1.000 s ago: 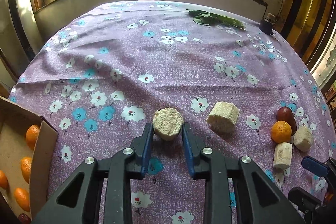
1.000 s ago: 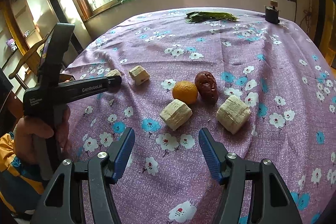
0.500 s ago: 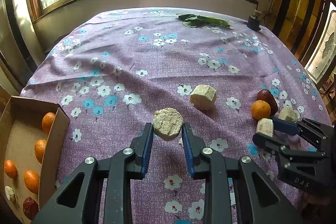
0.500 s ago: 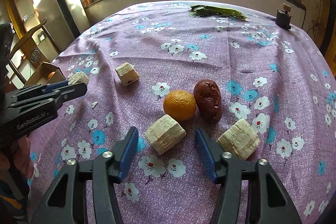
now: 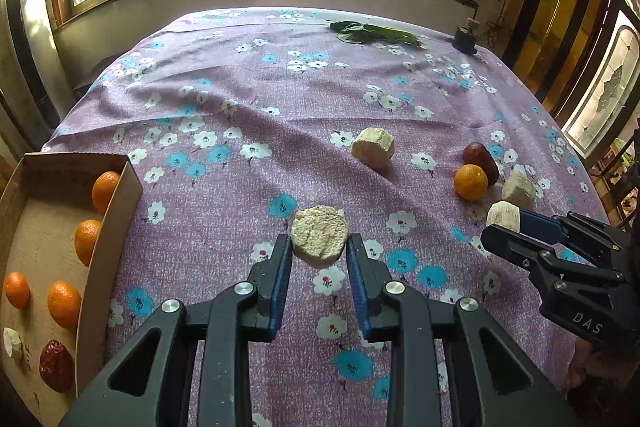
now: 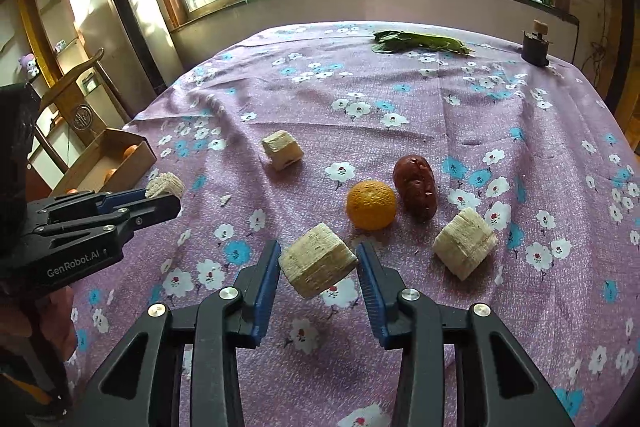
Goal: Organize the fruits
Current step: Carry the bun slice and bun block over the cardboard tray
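My left gripper (image 5: 319, 250) is shut on a round pale sugarcane chunk (image 5: 319, 238), held above the purple flowered cloth (image 5: 248, 107). The cardboard box (image 5: 120, 203) at the left holds several oranges (image 5: 105, 190), a red date (image 5: 56, 365) and a pale piece. My right gripper (image 6: 318, 265) is closed around a squarish pale chunk (image 6: 316, 265); its right pad shows a slight gap. Just beyond lie an orange (image 6: 371, 205), a dark red date (image 6: 416, 186) and another pale chunk (image 6: 464, 243). A fourth chunk (image 6: 282, 149) lies farther left.
Green leaves (image 6: 416, 42) and a small dark jar (image 6: 535, 45) sit at the table's far edge under the windows. A wooden chair (image 6: 76, 99) stands beyond the left edge. The left gripper shows in the right wrist view (image 6: 164, 189).
My left gripper has lifted its chunk off the cloth and drawn back toward the box. My right gripper has moved forward and closed around the squarish chunk.
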Available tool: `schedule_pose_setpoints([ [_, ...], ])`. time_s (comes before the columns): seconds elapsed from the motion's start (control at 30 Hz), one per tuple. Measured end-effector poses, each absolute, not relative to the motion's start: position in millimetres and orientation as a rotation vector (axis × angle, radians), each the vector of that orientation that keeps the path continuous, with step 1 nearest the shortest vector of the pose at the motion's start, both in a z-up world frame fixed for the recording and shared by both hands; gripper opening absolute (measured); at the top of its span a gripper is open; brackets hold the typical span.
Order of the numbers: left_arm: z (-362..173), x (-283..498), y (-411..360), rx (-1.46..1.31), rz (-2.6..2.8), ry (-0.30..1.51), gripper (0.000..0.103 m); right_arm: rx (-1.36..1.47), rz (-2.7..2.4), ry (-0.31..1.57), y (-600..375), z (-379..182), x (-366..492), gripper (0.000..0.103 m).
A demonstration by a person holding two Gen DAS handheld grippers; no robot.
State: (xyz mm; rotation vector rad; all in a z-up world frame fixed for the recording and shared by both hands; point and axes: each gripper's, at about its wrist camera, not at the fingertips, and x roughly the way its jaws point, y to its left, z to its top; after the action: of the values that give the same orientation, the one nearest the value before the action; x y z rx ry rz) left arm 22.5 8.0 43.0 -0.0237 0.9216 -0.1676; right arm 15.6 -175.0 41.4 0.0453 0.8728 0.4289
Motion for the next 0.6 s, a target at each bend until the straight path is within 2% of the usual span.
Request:
schedule_pose_setpoints([
  [0.6,51,-30,39,0.043,-0.074,0.872,0.027,0.013,0.512,0.867,-123,53,-17,0.042],
])
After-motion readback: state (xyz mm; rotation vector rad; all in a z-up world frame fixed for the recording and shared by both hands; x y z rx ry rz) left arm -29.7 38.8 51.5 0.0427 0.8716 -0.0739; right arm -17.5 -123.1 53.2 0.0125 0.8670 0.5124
